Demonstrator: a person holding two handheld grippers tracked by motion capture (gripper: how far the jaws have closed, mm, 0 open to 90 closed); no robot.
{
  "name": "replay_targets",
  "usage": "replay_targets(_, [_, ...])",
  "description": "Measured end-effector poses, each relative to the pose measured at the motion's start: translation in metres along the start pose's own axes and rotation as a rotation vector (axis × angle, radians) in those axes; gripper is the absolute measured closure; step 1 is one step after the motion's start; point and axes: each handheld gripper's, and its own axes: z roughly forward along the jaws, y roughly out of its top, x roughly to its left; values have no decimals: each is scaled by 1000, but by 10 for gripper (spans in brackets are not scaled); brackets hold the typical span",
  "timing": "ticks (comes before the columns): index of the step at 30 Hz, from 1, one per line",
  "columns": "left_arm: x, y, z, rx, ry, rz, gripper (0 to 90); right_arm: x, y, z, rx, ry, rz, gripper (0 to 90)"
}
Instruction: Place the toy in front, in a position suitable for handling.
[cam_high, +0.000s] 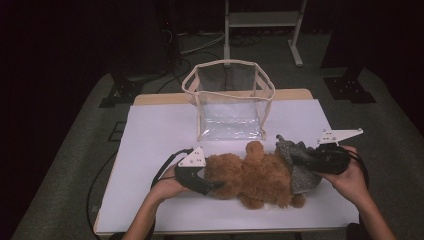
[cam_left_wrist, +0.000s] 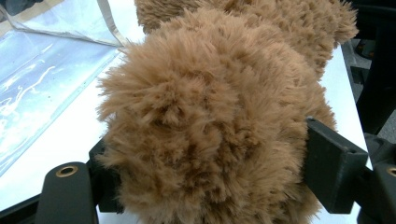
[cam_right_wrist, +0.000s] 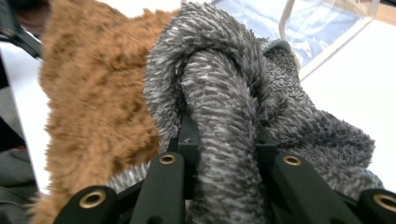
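High view: shaggy brown plush bear, grey-clothed.

Shaggy brown plush on the teddy bear, long matt pile; grey knitted fleece on its garment, flecked and fuzzy. Matt black plastic jaws with brass-looking eyelets. Glossy clear plastic bag, cream cloth trim. Smooth matt white tabletop

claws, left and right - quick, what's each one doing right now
Left claw: closed on the brown plush toy, fur squeezed between both jaws.
Right claw: closed on a fold of the toy's grey knitted garment.
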Motion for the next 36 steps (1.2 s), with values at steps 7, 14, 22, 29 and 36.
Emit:
replay_targets(7, [-1,1,1,1,4,1,221,39,36,16,-44,121,-115,721])
replay_targets(14, [-3,3,1,9,6,14,219,75,80,66,-11,221,-231,723])
replay_targets(22, [-3,1,2,-1,5,21,207,70,72,104,91,212,-232,718])
replay_targets(29, [0,-6,0,-34,2,10,135,57,56,100,88,202,-208,732])
replay_targets(36, [7,-22,2,-87,-34,-32,91,53,53,100,82,211,-194,734])
